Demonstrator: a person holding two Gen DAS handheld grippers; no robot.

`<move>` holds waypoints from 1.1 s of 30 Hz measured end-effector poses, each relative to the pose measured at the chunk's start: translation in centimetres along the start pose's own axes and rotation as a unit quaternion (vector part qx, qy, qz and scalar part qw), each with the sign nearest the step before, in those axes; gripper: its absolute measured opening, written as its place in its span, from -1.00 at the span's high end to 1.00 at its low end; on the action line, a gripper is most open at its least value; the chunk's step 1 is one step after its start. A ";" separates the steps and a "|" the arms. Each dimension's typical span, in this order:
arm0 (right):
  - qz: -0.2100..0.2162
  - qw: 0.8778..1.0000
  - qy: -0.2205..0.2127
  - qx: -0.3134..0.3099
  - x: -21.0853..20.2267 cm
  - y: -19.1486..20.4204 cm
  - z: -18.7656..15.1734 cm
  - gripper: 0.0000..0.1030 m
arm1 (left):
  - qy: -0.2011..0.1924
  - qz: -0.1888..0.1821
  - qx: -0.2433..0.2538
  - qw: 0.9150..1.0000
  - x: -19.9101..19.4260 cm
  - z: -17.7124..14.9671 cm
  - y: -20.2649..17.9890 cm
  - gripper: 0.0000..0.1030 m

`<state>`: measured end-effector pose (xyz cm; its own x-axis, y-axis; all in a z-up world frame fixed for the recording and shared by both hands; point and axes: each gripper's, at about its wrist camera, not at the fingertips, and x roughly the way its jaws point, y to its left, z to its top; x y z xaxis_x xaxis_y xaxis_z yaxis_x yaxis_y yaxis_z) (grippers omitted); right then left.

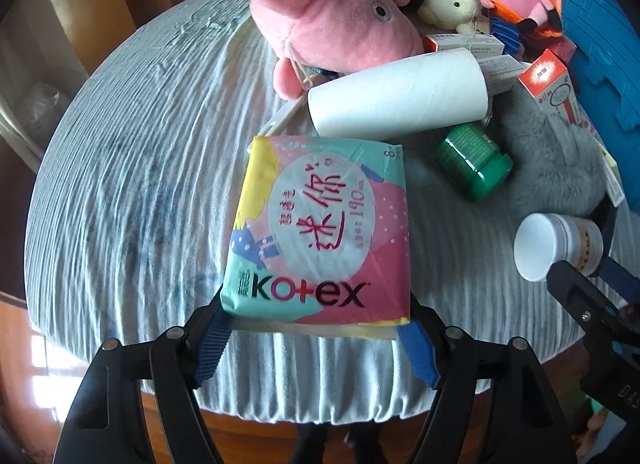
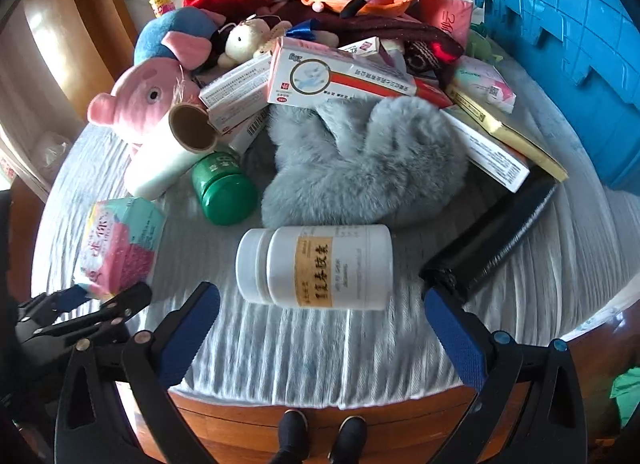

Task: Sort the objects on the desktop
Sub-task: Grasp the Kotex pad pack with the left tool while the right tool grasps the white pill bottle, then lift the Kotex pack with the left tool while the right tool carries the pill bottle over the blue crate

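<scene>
A colourful Kotex pad pack (image 1: 320, 232) sits between the fingers of my left gripper (image 1: 316, 328), which is closed on its near edge; the pack also shows in the right wrist view (image 2: 120, 244). A white pill bottle (image 2: 316, 268) with a yellow label lies on its side on the striped cloth, just ahead of my right gripper (image 2: 320, 328), which is open and empty. The bottle also shows at the right in the left wrist view (image 1: 556, 246).
A pile lies behind: a pink pig plush (image 1: 332, 23), white paper roll (image 1: 400, 95), green jar (image 2: 224, 191), grey furry item (image 2: 360, 159), medicine boxes (image 2: 336, 75), black roll (image 2: 492, 240). A blue crate (image 2: 568, 43) stands at right. The table edge (image 2: 320, 408) is near.
</scene>
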<state>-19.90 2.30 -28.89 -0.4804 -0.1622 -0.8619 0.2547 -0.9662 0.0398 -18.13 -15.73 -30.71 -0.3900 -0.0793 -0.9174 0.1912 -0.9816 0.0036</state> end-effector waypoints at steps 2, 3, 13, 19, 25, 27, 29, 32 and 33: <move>-0.006 1.000 -0.002 -0.003 0.3 0.2 0.0 -1.00 | -0.003 -0.001 0.008 1.000 0.1 0.4 -0.3 -0.59; -0.009 1.000 -0.003 -0.004 0.5 0.3 0.1 -1.00 | -0.002 -0.002 0.010 1.000 0.2 0.5 -0.5 -0.59; 0.004 1.000 -0.008 0.008 1.9 0.6 0.7 -1.00 | -0.005 -0.008 0.011 1.000 0.8 0.8 -1.0 -0.53; 0.002 1.000 0.013 0.006 3.0 0.5 0.2 -0.63 | -0.010 -0.004 0.011 1.000 0.1 -0.3 -1.2 -0.36; 0.010 1.000 0.012 -0.021 2.5 1.1 0.0 -0.60 | -0.022 0.005 0.004 1.000 -1.4 0.7 -1.4 -0.35; 0.011 0.999 0.002 -0.030 1.8 1.3 0.1 -0.60 | -0.028 0.005 0.001 1.000 -2.4 0.9 -1.3 -0.35; 0.012 0.999 -0.007 -0.038 1.1 1.5 0.4 -0.59 | -0.034 0.006 -0.003 0.999 -3.3 1.2 -1.4 -0.35; 0.018 0.999 -0.007 -0.045 0.3 1.6 0.9 -0.59 | -0.040 0.011 -0.009 0.999 -4.6 1.1 -1.4 -0.35; 0.018 0.999 -0.011 -0.048 -0.1 1.6 1.0 -0.59 | -0.042 0.010 -0.012 0.999 -4.9 1.1 -1.4 -0.35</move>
<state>-20.30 0.60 -28.24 -0.4880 -0.2025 -0.8491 0.3511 -0.9361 0.0215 -17.41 -14.18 -25.75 -0.4606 -0.1144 -0.8802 0.2204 -0.9754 0.0115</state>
